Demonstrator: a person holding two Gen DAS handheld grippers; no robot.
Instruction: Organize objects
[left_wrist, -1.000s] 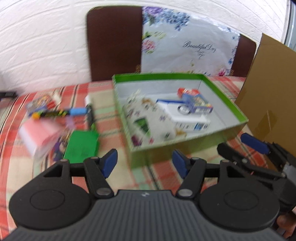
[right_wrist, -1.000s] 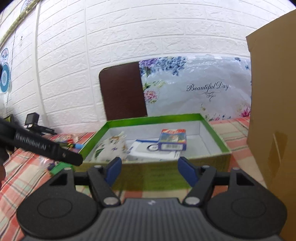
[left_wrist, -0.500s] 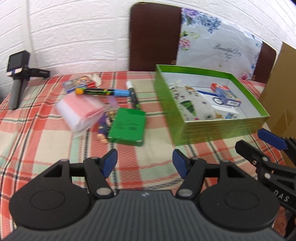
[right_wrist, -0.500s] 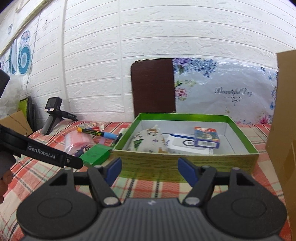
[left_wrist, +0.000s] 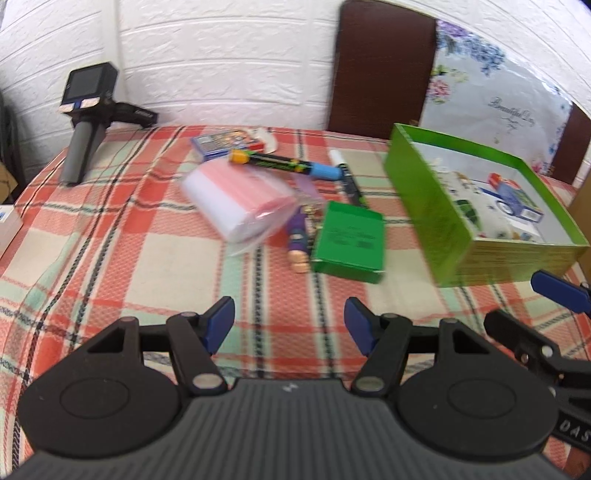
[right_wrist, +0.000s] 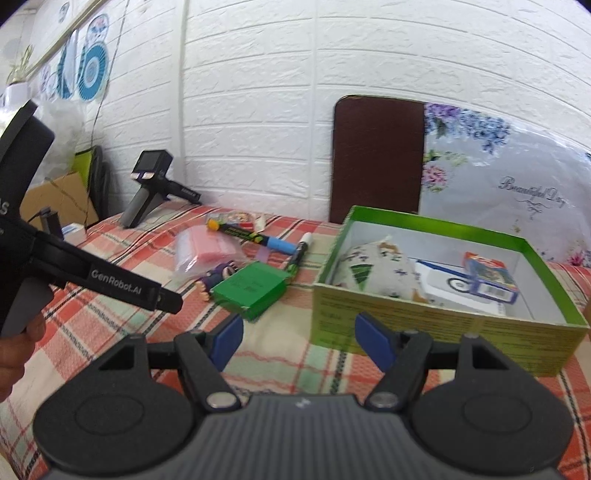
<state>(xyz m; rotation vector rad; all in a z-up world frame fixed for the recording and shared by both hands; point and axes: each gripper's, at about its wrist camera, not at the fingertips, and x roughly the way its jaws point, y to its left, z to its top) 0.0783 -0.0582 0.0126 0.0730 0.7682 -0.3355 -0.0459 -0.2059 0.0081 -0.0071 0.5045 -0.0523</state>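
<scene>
1. Left wrist view: you have swung your left gripper (left_wrist: 289, 325) away from the green box (left_wrist: 448, 236) toward the loose things on the tablecloth (left_wrist: 110, 236); jaws spread, empty. The small green box (left_wrist: 349, 242) lies nearest ahead, likely your next pick
2. Right wrist view: your right gripper (right_wrist: 299, 341) has turned left too, jaws spread, empty, just before the green box (right_wrist: 436, 323), which already holds several items

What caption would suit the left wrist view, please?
Open left claw faces the small green box beside the green tray.
</scene>
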